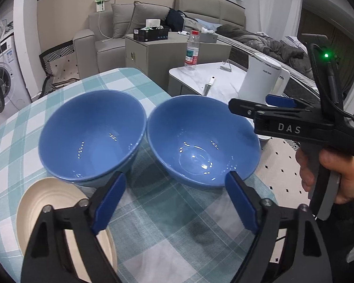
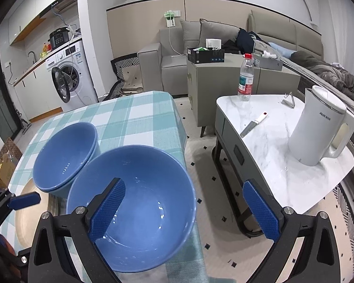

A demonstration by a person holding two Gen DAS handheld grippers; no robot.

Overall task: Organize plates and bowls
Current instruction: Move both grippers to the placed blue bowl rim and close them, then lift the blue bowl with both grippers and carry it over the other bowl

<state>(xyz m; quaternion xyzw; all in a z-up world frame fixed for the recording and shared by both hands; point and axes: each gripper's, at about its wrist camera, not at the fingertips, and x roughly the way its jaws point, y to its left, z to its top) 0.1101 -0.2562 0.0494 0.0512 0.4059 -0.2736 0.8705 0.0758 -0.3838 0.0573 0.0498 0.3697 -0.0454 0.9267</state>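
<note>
Two blue bowls stand side by side on the checked tablecloth [image 1: 167,235]. The left blue bowl [image 1: 92,134] [image 2: 63,155] looks like a stack of two. The right blue bowl [image 1: 200,141] [image 2: 134,212] sits near the table's right edge. A cream plate [image 1: 49,202] lies in front of the left one. My left gripper [image 1: 175,200] is open above the cloth, short of both bowls. My right gripper [image 2: 184,210] [image 1: 259,105] is open over the right bowl. Its left finger is inside the bowl, its right finger outside the rim, and neither pad touches. One of the left gripper's pads [image 2: 24,200] shows over the plate.
A marble side table [image 2: 283,165] stands to the right across a gap of patterned floor. It holds a white kettle [image 2: 323,129], a knife [image 2: 252,125] and a water bottle [image 2: 246,77]. A sofa and cabinet are behind, and a washing machine [image 2: 68,75] is at the far left.
</note>
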